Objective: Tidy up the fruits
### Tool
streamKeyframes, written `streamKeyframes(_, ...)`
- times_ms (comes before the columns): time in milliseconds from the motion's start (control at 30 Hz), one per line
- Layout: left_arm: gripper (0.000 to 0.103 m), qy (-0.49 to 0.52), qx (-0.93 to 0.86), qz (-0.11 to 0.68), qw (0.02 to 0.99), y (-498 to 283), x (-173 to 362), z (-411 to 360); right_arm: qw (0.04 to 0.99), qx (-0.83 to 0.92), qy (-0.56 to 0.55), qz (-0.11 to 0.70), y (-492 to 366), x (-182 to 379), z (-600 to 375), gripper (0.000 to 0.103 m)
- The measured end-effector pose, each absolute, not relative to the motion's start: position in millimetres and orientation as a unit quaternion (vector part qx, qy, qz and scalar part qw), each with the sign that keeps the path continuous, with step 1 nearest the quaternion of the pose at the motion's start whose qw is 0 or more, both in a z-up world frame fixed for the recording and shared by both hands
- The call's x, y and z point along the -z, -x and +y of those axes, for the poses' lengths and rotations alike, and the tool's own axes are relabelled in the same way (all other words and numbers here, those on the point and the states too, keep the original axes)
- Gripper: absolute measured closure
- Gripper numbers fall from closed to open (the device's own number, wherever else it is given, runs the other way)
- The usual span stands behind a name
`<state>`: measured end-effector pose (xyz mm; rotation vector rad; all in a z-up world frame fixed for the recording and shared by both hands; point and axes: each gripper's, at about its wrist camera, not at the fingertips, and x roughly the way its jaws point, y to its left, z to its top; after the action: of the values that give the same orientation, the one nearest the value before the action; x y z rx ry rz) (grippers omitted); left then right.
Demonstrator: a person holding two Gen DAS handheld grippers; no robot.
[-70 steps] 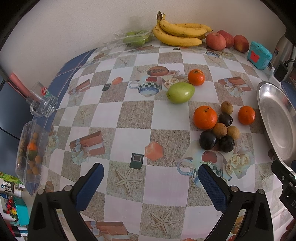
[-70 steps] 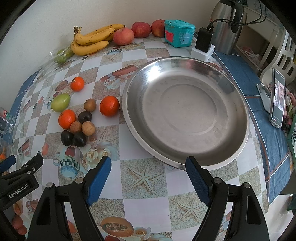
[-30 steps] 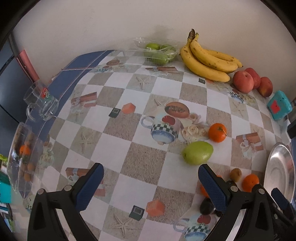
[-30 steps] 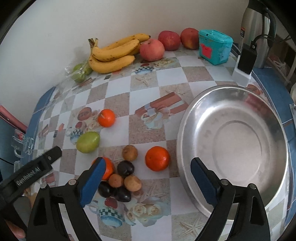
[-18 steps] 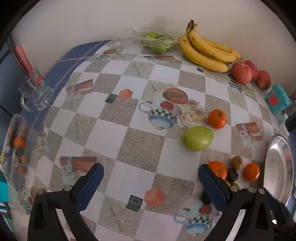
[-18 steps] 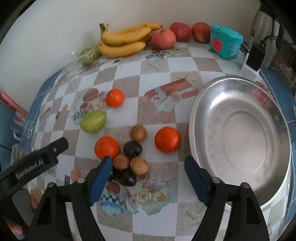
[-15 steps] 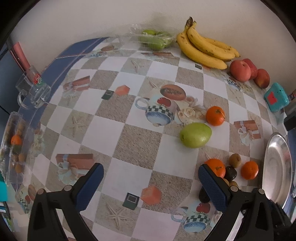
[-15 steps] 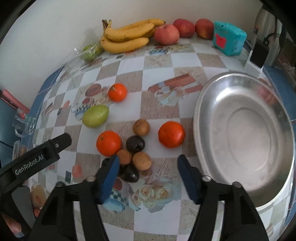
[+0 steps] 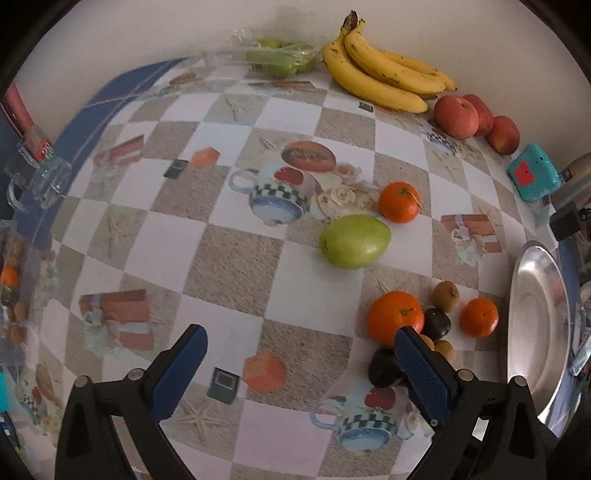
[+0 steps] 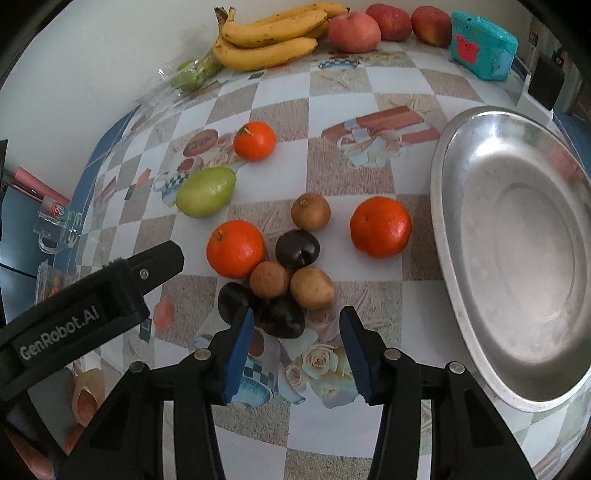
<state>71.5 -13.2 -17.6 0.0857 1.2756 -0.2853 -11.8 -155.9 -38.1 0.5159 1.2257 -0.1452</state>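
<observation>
Currently the right gripper points steeply down at the table; its jaws are narrowing, blue ribbed pads on black arms, with nothing pressed between them. A glossy dark plum lies just beyond the fingertips, at 12 o'clock from the gap, partly between the pad tips. A second dark plum sits at 10 o'clock, partly hidden by the left pad. Two matt brown round fruits touch the plums at 12 o'clock, with a third dark plum behind them. A dimpled orange lies at 11 o'clock; another orange lies at 1 o'clock, apart from the cluster. A brown kiwi-like fruit stands between the two oranges, farther out. A smooth green mango and a small orange lie farther at 11 o'clock. A shallow round steel tray lies at 2 o'clock. Bananas and red apples line the far wall.

The left gripper stands wide, holding nothing, over the glossy checkered tablecloth. The fruit cluster lies at its 2 o'clock, partly behind its right pad.
</observation>
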Motion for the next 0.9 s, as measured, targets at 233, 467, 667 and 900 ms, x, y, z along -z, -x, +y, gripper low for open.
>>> streamKeyframes(233, 0.014, -0.026, 0.154, 0.613, 0.774, -67, 24, -21, 0.78, 0.059, -0.244, 0.573, 8, 42, -152, 0.055)
streamKeyframes(467, 0.023, -0.018, 0.163, 0.618, 0.769, -66, 23, -24, 0.779, 0.054, -0.253, 0.571, 8, 44, -151, 0.064)
streamKeyframes(667, 0.03, -0.008, 0.174, 0.622, 0.763, -66, 23, -25, 0.778, 0.049, -0.26, 0.569, 9, 43, -152, 0.073)
streamKeyframes(900, 0.043, 0.0, 0.182, 0.621, 0.762, -65, 21, -24, 0.779, 0.049, -0.273, 0.563, 13, 39, -155, 0.076)
